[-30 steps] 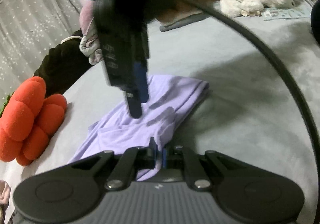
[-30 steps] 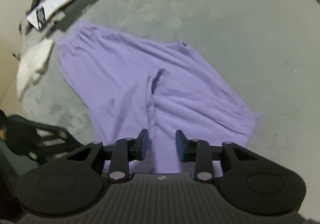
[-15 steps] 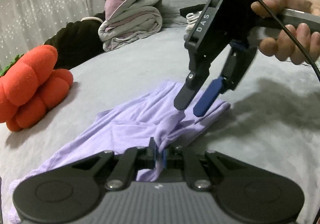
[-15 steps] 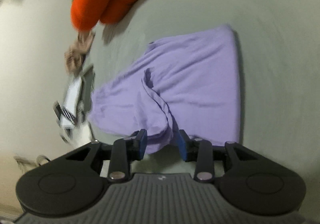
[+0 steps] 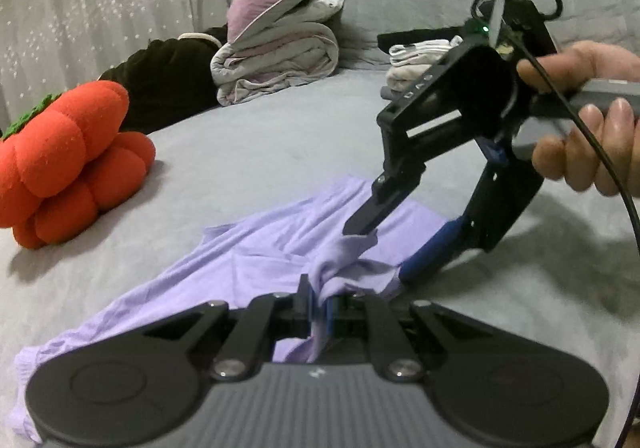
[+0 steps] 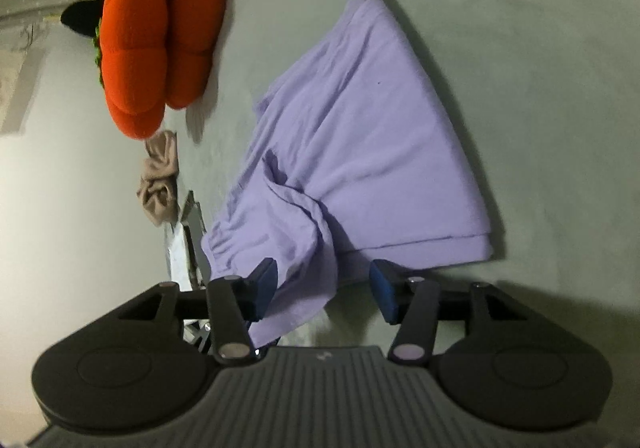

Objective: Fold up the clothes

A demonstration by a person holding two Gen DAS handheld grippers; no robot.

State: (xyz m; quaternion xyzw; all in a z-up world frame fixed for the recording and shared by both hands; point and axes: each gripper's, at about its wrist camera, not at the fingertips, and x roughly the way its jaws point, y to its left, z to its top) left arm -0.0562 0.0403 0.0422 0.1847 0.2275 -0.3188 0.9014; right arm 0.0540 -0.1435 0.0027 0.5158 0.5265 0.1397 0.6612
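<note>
The gray bed (image 5: 280, 136) is the biggest thing here. A purple garment (image 6: 360, 120) lies spread on it, near an orange plush pumpkin (image 5: 68, 160). The left gripper (image 5: 319, 302) has its fingers pressed together, pinching a bunched bit of the purple cloth. The right gripper (image 6: 323, 288) has its fingers spread wide, with a fold of cloth between them.

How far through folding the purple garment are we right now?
Early. Done: a stack of folded laundry sits at the back. In hand: left tongs shut on the purple garment's bunched edge; right tongs open around the same fabric. Left: the garment lies mostly spread and rumpled, no neat fold made yet.
</note>
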